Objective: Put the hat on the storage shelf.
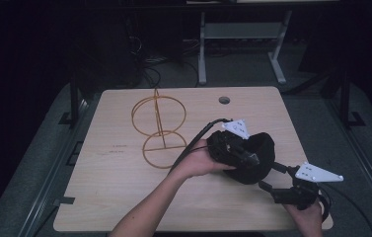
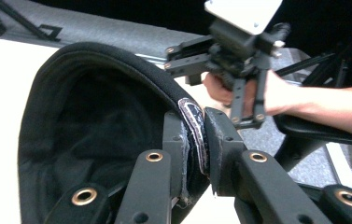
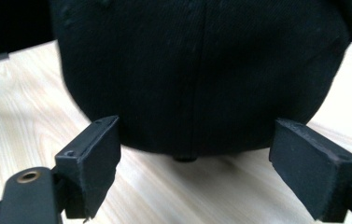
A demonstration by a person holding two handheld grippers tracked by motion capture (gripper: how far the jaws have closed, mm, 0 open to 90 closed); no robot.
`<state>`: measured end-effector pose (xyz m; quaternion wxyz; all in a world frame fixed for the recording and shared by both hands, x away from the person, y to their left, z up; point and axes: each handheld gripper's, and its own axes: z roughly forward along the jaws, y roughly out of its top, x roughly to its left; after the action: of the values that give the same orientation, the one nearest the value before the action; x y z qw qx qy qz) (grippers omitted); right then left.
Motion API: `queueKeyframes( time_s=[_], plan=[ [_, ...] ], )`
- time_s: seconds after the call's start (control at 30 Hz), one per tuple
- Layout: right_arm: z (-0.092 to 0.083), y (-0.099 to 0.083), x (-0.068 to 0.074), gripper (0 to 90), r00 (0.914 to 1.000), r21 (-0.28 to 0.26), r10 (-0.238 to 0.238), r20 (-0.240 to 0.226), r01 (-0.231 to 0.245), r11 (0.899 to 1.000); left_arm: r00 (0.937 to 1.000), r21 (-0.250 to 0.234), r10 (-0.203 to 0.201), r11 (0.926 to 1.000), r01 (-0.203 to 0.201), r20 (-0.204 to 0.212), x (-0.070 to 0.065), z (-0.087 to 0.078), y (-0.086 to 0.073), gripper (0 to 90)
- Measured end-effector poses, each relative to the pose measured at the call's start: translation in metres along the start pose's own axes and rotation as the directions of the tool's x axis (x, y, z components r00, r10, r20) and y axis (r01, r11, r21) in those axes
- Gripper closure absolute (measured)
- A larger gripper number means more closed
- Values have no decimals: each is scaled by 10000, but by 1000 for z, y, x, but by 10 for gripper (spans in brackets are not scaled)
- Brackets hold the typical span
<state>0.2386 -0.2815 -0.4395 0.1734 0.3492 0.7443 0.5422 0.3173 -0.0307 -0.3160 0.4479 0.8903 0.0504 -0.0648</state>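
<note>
A black cap (image 1: 258, 157) hangs just above the wooden table (image 1: 124, 197), right of centre. My left gripper (image 1: 248, 159) is shut on the cap's rim; in the left gripper view its pads (image 2: 220, 140) pinch the stitched edge (image 2: 193, 122) of the cap (image 2: 94, 126), whose hollow inside faces the camera. My right gripper (image 1: 272, 177) stands open just right of the cap, jaws pointing at it. In the right gripper view the cap's crown (image 3: 201, 70) sits beyond the wide-apart pads (image 3: 94, 158) of that gripper (image 3: 194, 170), with no contact. From the left gripper view the right gripper (image 2: 173, 58) shows behind the cap.
A gold wire stand (image 1: 159, 128) with two rings rises on the table's left-centre. A round cable hole (image 1: 224, 100) lies near the far edge. Beyond the table a grey desk frame (image 1: 242, 44) stands on dark floor. Bare wood (image 3: 24, 116) lies under the cap.
</note>
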Motion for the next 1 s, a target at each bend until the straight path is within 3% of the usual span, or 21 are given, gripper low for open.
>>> queueKeyframes(
  time_s=[0.23,0.37,0.5,0.6,0.7,1.0],
  plan=[
    [-1,-1,1,254,9999,-251,82,-90,-84,9997,9957,189,697,9973,-710,602,-18,10,13,803],
    [-4,-1,1,355,9996,-513,-4,-291,-11,9987,9910,307,997,9942,-1028,899,-23,13,18,806],
    [-8,-2,1,516,9989,-734,-96,-449,63,9973,9899,161,1021,9944,-1042,985,-25,13,20,807],
    [-11,-2,0,704,9962,-837,-106,-869,33,9965,9898,176,1019,9944,-1041,991,-24,12,20,809],
    [-11,-3,2,829,9928,-905,-277,-1162,172,9958,9907,108,982,9950,-996,939,-24,9,19,809],
    [-14,0,5,875,9937,-788,-581,-962,506,9956,9956,15,789,9969,-791,498,-17,-1,9,774]
  ],
)
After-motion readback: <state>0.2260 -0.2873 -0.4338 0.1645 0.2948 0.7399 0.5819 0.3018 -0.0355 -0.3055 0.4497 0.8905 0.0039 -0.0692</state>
